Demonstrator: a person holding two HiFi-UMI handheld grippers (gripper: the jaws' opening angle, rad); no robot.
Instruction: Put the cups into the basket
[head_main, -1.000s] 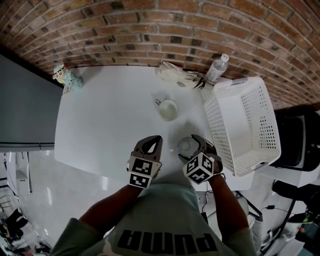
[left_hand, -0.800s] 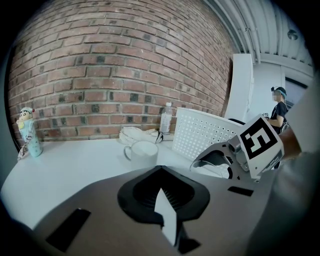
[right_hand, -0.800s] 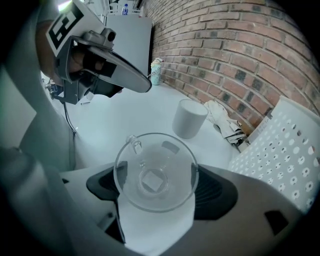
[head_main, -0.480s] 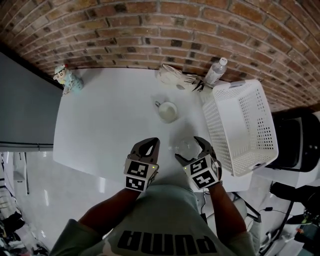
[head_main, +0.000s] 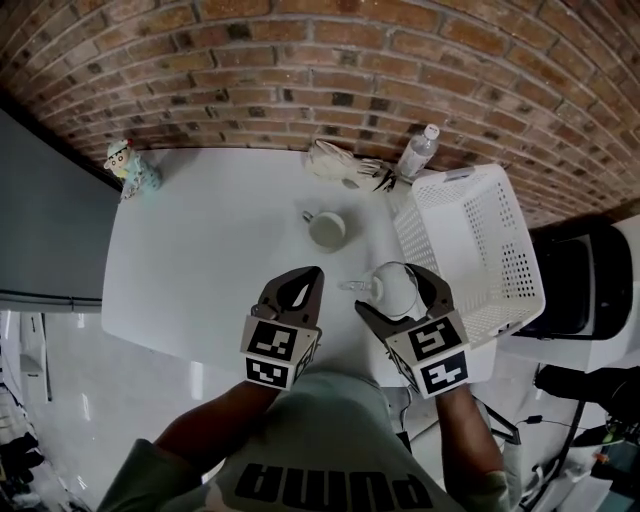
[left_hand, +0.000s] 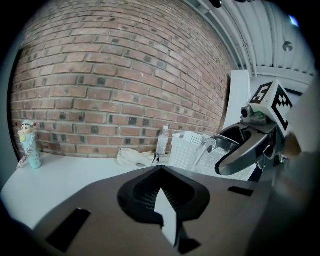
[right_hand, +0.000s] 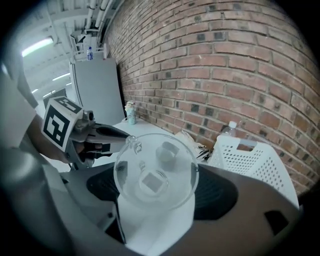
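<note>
In the head view, the right gripper (head_main: 398, 296) clamps a clear cup (head_main: 392, 285) above the table's (head_main: 200, 250) near edge, just beside the basket (head_main: 480, 240) at the right edge. A white mug (head_main: 326, 229) waits mid-table.

In the left gripper view, the left gripper (left_hand: 161, 197) is closed on nothing.

In the right gripper view, the cup fills the jaws. This looks like the carry step. Next, the cup must clear the basket's rim and come down inside before release.

My left dark two-jaw gripper (head_main: 300, 283) has its jaws drawn together on nothing, and my bare left forearm (head_main: 215, 425) runs back from it toward my body. Just beside it, my right dark two-jaw gripper (head_main: 398, 295) is clamped on either side of a clear glass cup (right_hand: 155, 172), whose handle is turned toward the left claw. My right forearm (head_main: 465, 445) trails straight behind.
</note>
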